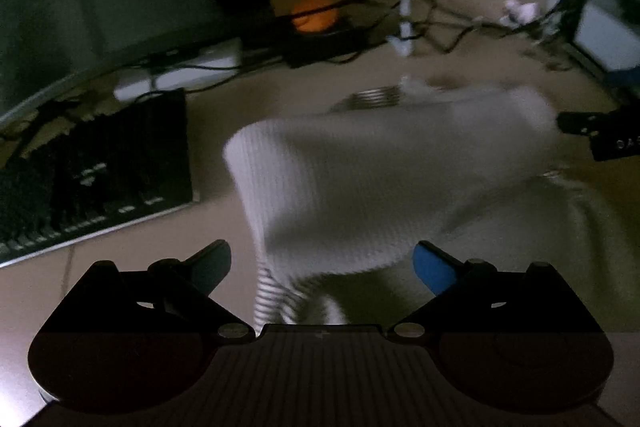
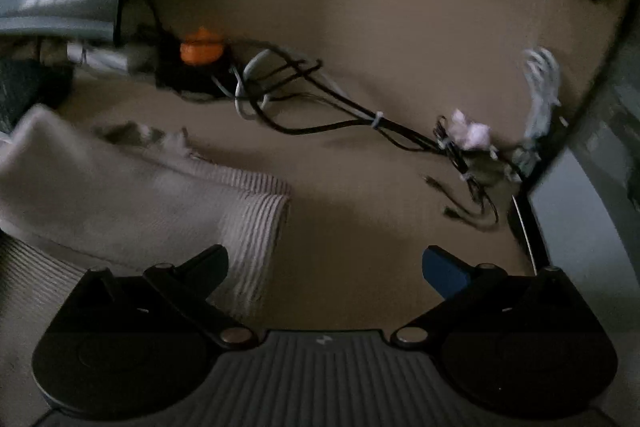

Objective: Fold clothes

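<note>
Garment (image 1: 384, 179) on desk (image 1: 480, 59), keyboard (image 1: 100, 171) left, cables (image 1: 400, 27) behind.

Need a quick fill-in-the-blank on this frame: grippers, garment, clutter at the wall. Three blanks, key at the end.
1. Both the left gripper and the right gripper have their jaws ____.
2. The ribbed garment is ____ in colour.
3. The round object by the cables is ____.

Missing words: open; white; orange
</note>
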Available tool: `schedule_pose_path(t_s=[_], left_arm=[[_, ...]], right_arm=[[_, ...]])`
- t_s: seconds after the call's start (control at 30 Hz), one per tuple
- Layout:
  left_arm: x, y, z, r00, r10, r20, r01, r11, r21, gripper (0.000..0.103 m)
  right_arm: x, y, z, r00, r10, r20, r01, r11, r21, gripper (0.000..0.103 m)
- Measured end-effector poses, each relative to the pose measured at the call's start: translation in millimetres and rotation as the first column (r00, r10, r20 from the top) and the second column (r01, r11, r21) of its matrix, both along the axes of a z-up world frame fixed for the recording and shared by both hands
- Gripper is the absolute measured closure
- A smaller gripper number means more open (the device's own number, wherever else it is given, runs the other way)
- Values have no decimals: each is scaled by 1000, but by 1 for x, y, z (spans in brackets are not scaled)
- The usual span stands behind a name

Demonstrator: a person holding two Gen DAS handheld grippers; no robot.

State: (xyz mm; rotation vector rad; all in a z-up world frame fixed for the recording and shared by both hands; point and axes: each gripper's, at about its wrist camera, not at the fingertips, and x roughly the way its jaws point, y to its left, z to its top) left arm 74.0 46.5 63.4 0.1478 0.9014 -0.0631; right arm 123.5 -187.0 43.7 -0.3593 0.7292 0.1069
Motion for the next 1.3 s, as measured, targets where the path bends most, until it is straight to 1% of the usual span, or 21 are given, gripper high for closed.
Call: schedule_pose_path(t_s=[0.13,0.2,0.27,0.33,0.4,0.43,0.47,0.5,0.53,0.6,0.67,0.7,0.73,0.83,0.97,1.03,1.1,1.13,1.2,1.23,1.3], left_arm=[[11,15,-4,995,101,16,-102,994,42,2],[15,21,-3,992,125,15,-125,992,31,2],[11,22,2,992,122,14,-122,992,14,2],[4,18,10,995,95,29,-94,995,-12,3],[-1,7,16,998,44,51,-41,998,-54,3],[-3,0,19,998,14,63,-9,997,-76,3],[-5,-7,21,997,-16,74,23,995,-94,3],[-4,-16,19,996,-43,82,51,995,-91,3],[-3,-25,18,994,-71,89,79,993,-88,3],[0,-40,11,991,-104,84,110,991,-75,3],[2,-48,2,991,-113,65,118,990,-82,3],[3,-51,-2,992,-115,55,120,988,-94,3],[4,-53,-6,992,-116,47,120,987,-105,3],[6,-56,-14,993,-113,42,117,986,-122,3],[13,-62,-19,994,-102,38,106,989,-104,3],[13,-63,-18,994,-96,41,100,990,-102,3],[12,-60,-14,994,-83,64,90,989,-118,3],[12,-59,-12,994,-77,74,86,988,-127,3],[15,-57,-15,995,-71,66,79,988,-136,3],[16,-57,-16,996,-68,62,76,987,-140,3],[19,-55,-18,997,-62,54,70,986,-149,3]], right_arm=[[24,14,-20,998,60,24,-57,992,-109,0],[32,18,-20,996,85,40,-79,989,-128,0],[36,12,-7,995,94,36,-92,994,-53,0],[37,-7,11,997,83,-2,-82,986,142,0],[39,-26,20,995,68,-69,-43,948,316,3],[42,-30,18,990,82,-115,-34,927,373,23],[44,-34,15,982,100,-160,-23,905,424,37],[47,-34,8,971,122,-205,-17,891,453,60],[50,-34,3,961,142,-238,-12,878,478,69],[50,-31,3,963,147,-226,-16,868,496,73],[51,-28,2,965,151,-213,-21,857,515,88],[50,-26,3,965,163,-205,-31,848,530,90],[49,-24,10,960,206,-190,-67,827,558,90],[50,-12,15,951,258,-172,-127,831,542,90],[64,-3,2,950,242,-199,-106,846,523,90],[69,0,-1,951,234,-200,-100,848,520,95],[59,-3,27,964,247,-96,-164,842,515,96],[53,-4,38,966,254,-41,-202,848,489,96],[46,-4,49,965,258,41,-252,882,398,96],[43,-5,53,963,259,71,-266,894,361,96],[45,-10,45,971,236,41,-234,900,369,96]])
